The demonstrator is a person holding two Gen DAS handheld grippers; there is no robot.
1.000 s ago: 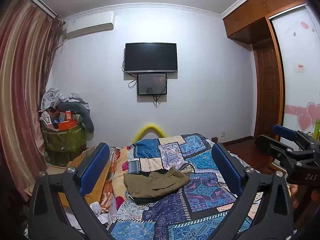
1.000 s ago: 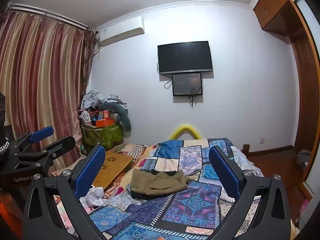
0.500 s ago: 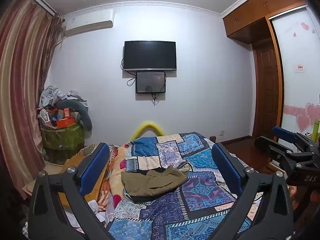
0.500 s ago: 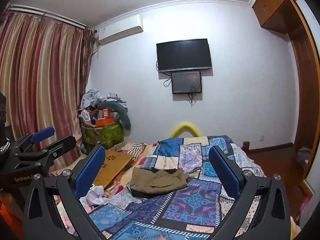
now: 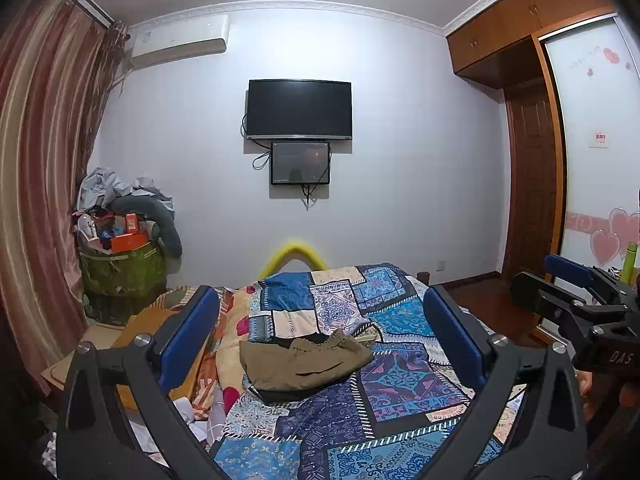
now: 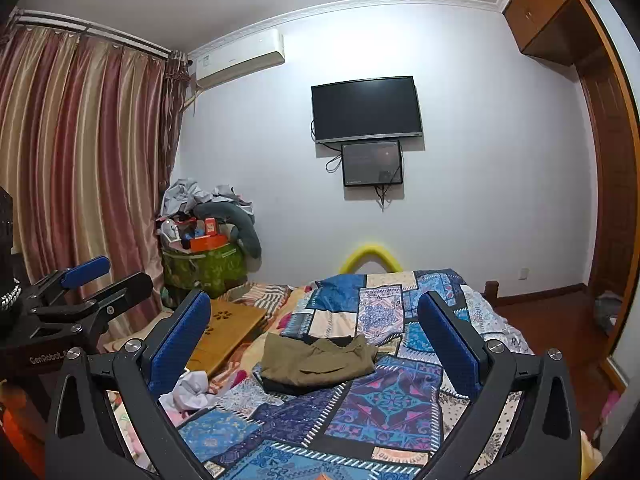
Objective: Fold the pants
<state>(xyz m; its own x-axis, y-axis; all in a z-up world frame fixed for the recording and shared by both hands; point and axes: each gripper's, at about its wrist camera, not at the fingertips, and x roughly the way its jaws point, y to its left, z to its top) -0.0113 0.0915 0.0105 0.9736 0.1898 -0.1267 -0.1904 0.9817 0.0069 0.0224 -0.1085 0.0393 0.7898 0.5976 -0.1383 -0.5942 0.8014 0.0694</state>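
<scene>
Your pants (image 5: 306, 362) are a brownish-green color and they lie in a loose, bumpy heap on the patchwork quilt (image 5: 400, 384), near the middle of the bed. They are bunched up, with wrinkles all over (one edge looks gathered, like a stretchy waist). They rest on top of something dark and flat (image 6: 296, 386) that peeks out underneath.

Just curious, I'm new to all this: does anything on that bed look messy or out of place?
Yes: the olive pants lie crumpled on the patchwork quilt, over something dark, not yet folded.
</scene>
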